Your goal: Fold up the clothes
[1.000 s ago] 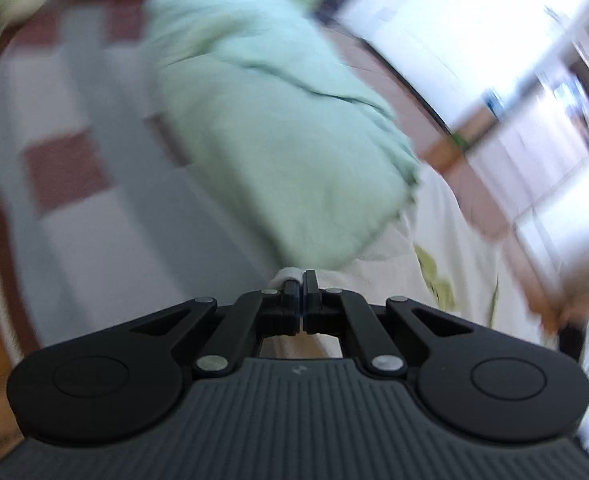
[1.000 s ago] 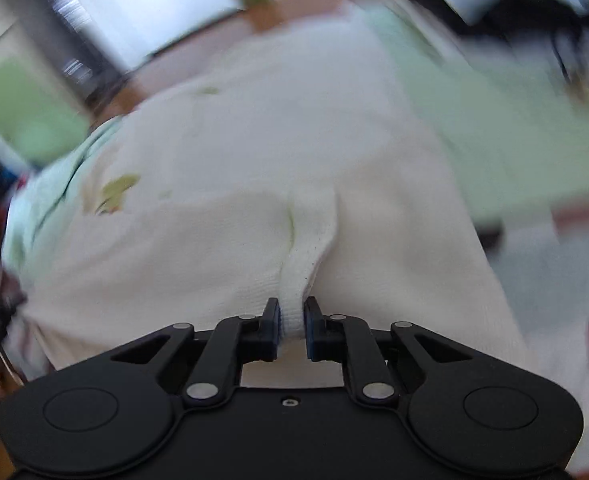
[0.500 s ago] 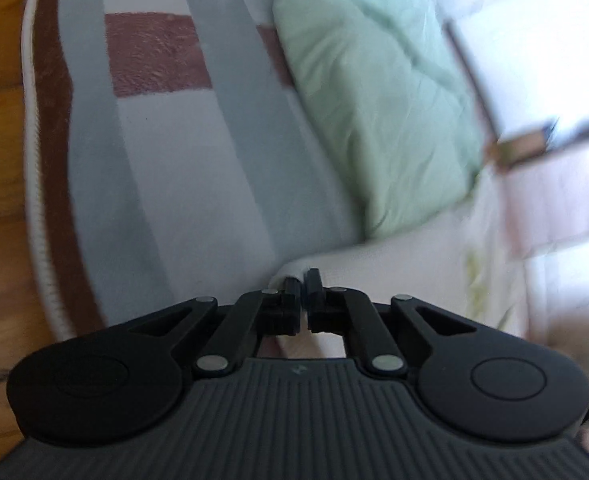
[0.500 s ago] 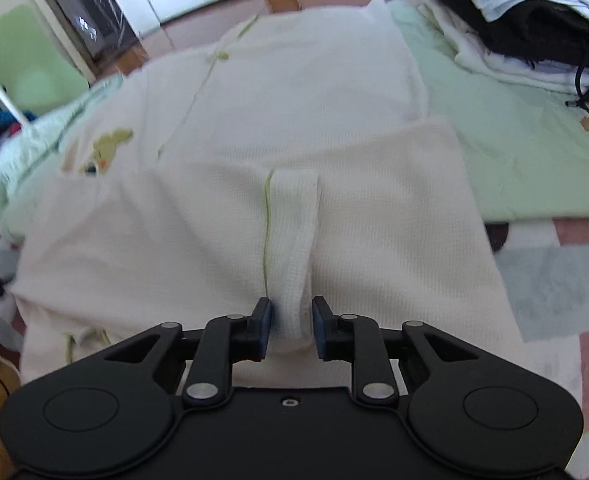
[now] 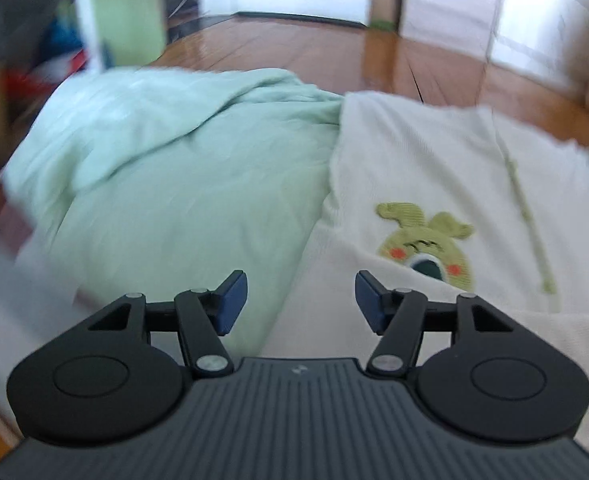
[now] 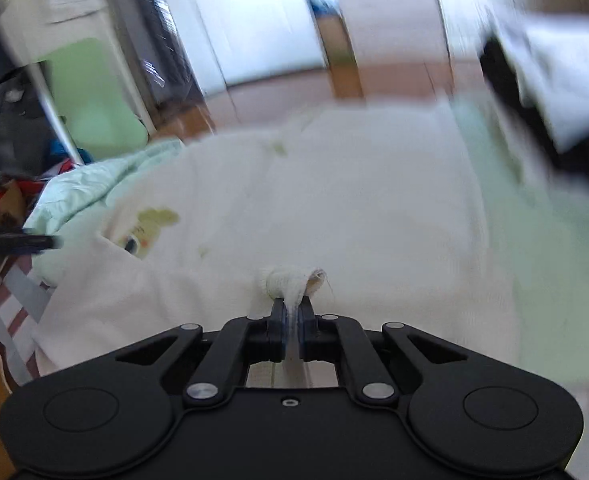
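The cream waffle-knit garment with a green embroidered animal patch lies spread on the floor, partly over a pale mint-green quilted blanket that keeps it off the striped rug and the wooden floorboards. The sleeve has been brought across the body, which suggests the fold is in its early stage.

The left gripper has just been opening; its blue-padded jaws now stand well apart with nothing between them, hovering over the seam where garment meets blanket, probably because its part of the fold is laid and it is free to look for a new edge.

The right gripper has just been closing and is clamped on a bunched end of the same cream fabric, likely the cuff, pinched tight so that the thin knit does not slip while it is carried or pulled taut. A pile of dark and white clothes sits beyond, blurred.
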{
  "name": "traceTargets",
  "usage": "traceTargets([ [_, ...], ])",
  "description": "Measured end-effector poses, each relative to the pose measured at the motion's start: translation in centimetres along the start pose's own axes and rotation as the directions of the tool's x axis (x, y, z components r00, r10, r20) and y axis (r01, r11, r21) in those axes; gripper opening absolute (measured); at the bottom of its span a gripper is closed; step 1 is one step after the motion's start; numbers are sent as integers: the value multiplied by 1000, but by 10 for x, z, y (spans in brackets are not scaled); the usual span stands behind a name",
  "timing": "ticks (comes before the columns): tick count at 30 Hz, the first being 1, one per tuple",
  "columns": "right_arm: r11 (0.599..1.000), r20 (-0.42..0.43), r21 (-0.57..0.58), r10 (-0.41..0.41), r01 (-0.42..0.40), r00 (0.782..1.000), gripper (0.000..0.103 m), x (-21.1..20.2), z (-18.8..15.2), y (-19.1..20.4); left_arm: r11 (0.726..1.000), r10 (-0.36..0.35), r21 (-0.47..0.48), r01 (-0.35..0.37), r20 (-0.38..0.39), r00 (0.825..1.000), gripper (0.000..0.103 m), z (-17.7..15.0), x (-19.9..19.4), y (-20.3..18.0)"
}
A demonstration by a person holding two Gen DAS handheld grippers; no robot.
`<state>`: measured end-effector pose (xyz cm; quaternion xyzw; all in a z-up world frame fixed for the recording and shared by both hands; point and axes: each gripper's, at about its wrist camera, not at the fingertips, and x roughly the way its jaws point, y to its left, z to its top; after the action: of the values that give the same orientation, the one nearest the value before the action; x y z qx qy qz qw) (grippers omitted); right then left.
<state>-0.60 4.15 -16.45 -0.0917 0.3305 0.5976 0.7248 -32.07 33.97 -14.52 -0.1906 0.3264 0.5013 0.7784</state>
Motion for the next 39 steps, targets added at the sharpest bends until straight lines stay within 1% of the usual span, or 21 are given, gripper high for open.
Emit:
traceTargets([
  [2,998,10,-45,-37,37,999,8,-4,3,10,999,-11,36,10,16,1000,59,11,23,-5],
  [4,997,-11,-55,-53,52,999,9,-2,3,12,998,-53,-37,53,8,999,59,21,34,-2],
  [6,997,-40,-54,-63,61,997,9,3,1,8,976,-164,-146,161,-14,986,59,26,43,3],
  [8,997,-59,-39,-64,62,996,9,7,-1,4,964,-220,-165,210,-40,975,59,30,45,0],
  [11,999,-71,3,-52,53,996,10,11,-1,-2,979,-182,-103,174,-77,980,59,28,49,-12],
  [12,999,-75,17,-48,49,996,10,13,-1,-4,983,-172,-77,165,-93,981,54,28,52,-16],
  [13,999,-70,27,-44,46,997,10,14,0,-3,989,-147,-46,142,-109,983,45,27,55,-20],
  [14,999,-65,31,-39,41,997,10,13,2,-3,994,-106,-13,105,-115,988,2,27,58,-22],
  [16,999,-57,33,-39,41,998,9,11,5,-3,1000,9,17,-8,-69,998,3,29,59,-21],
  [19,997,-50,71,2,2,999,9,6,9,-7,999,42,-30,-43,-15,999,3,31,48,-7],
  [22,996,-83,82,-15,22,996,9,19,9,-10,997,34,-64,-39,-66,997,3,28,56,2],
  [25,985,-194,60,-149,163,970,10,43,8,-16,996,63,-52,-72,-164,985,11,26,66,-1],
  [26,982,-205,75,-153,171,967,12,42,12,-19,995,85,-36,-92,-174,981,19,29,61,-5],
  [27,980,-216,90,-156,179,964,13,40,15,-22,995,96,-7,-99,-176,980,34,33,52,-11],
  [29,979,-177,116,-143,165,974,27,21,30,-26,994,101,64,-92,-165,981,53,41,33,-26],
  [30,979,-157,130,-137,157,978,40,12,38,-27,992,93,100,-79,-150,984,54,45,23,-33],
  [31,980,-144,134,-125,145,982,47,5,48,-29,989,83,135,-64,-140,987,54,49,12,-40],
  [33,983,-117,142,-103,119,988,48,-9,68,-31,980,61,197,-35,-130,990,59,58,-8,-55],
  [35,981,-124,188,-22,45,992,54,-14,86,-34,972,45,235,-12,-135,990,62,66,-24,-68],
  [37,973,-128,230,40,-10,991,63,-17,103,-37,967,22,255,15,-142,990,64,74,-38,-81],
  [39,970,-126,242,56,-24,990,65,-18,119,-36,964,6,264,33,-146,989,66,83,-49,-94],
])
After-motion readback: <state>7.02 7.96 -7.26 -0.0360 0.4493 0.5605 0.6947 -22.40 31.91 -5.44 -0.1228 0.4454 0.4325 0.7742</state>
